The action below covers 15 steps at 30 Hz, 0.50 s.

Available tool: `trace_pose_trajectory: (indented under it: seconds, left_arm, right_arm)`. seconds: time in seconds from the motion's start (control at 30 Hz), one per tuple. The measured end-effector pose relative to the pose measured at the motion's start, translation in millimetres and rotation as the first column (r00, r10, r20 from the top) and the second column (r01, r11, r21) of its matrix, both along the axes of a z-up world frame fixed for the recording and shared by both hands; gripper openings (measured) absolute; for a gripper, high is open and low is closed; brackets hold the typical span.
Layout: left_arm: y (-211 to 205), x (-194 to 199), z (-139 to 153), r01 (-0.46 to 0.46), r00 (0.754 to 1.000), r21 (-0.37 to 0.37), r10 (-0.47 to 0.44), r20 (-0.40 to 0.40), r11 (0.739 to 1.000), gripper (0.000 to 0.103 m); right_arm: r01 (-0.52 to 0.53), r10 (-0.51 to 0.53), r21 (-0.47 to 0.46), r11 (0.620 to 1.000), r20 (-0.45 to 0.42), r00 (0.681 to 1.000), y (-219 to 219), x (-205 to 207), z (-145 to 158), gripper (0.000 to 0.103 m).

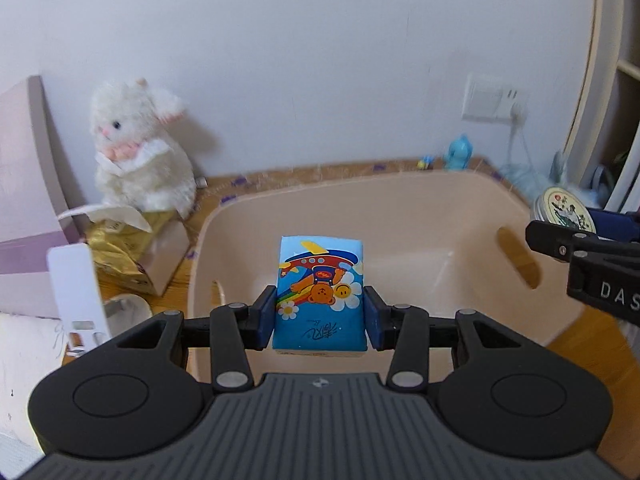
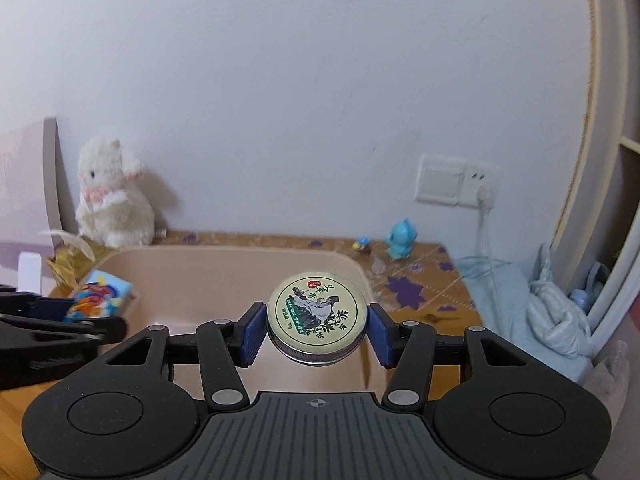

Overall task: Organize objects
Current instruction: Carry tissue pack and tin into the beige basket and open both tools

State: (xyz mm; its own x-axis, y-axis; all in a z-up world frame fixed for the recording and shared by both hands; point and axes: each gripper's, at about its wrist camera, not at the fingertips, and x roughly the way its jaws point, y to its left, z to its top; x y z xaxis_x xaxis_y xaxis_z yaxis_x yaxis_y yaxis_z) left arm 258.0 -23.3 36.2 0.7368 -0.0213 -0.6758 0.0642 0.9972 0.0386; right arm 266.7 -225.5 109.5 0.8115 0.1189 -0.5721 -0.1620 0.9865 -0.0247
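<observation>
okay, i've got both hands loaded and both parked over the peach basket [image 1: 400, 196]. left gripper [image 1: 320, 316] is pinched in on the blue tissue pack [image 1: 320, 292], its blue pads pressed flat on either side, and the pack hangs above the basket's inside, not resting on the floor as far as i can tell. right gripper [image 2: 317, 326] is closed on the round tin [image 2: 317, 318], pads on opposite edges of its rim, lid facing up and tilted a little toward me, held over the near right part of the basket.

progress, as i read it: the basket interior looks bare in both views, so nothing is dropped in yet. two items are picked and carried to the bin, and the release is what's left for each. beyond that, i'd guess the gold packet [image 1: 116, 252] lying on the box at the left, and maybe the small blue figurine [image 2: 401, 245] by the wall, are still waiting, though the task doesn't say which things count.

the pack itself: soft-looking, slightly pillowy wrapper, bright blue with a cartoon bear, a plane, a rainbow and daisies, the print upside down from my left camera. from the right wrist i see it side-on at the basket's left. the tin is shallow, metal sided, cream lid with green leaves, a figure and a red seal. white plush rabbit [image 1: 138, 148] sits against the wall, well apart.
</observation>
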Motion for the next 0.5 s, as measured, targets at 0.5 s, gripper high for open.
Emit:
trace_pose_trajectory:
  seconds: [0.5]
  left_arm:
    - [-3.5,54.3,-62.8,0.018,0.945,-0.003,-0.018,-0.325,1.000,0.047]
  right_arm:
    - [-0.066,0.029,-0.127,0.990,-0.268,0.963,35.5,50.5,-59.7,0.052]
